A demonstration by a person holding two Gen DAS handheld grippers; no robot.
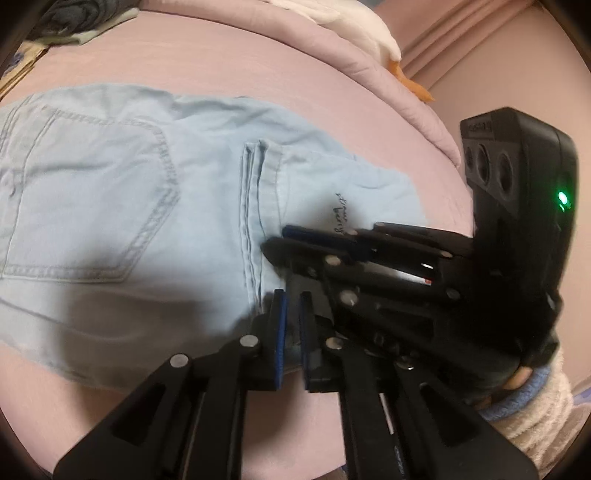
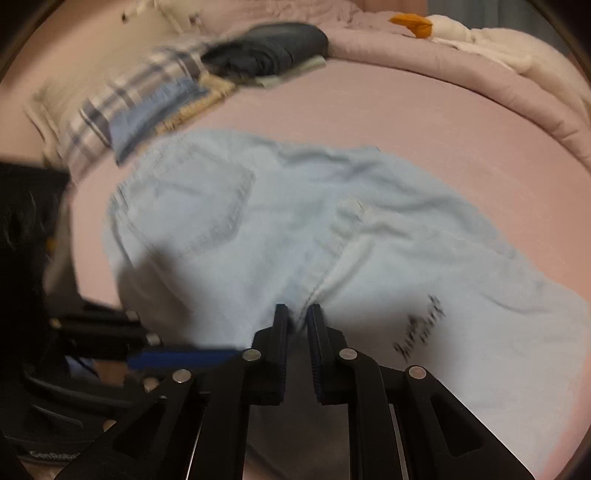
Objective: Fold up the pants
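My left gripper point(image 1: 291, 306) pinches a bunched edge of the pale blue denim pants point(image 1: 122, 206), the blue-padded fingers point(image 1: 279, 332) drawn close with cloth between them. Just beside it my right gripper point(image 2: 297, 317) nips the same fabric near the centre seam, its pads nearly together on a small fold. The pants lie spread on the pink bedsheet point(image 1: 229, 62), back pocket point(image 1: 92, 199) up, with small dark script point(image 1: 341, 214) printed near the seam. Beyond them, at the bed's far edge, sit a folded dark grey garment point(image 2: 273, 48), a plaid cloth point(image 2: 122, 99), a rumpled pink quilt point(image 2: 461, 59) and a white plush toy with an orange beak point(image 2: 417, 24).
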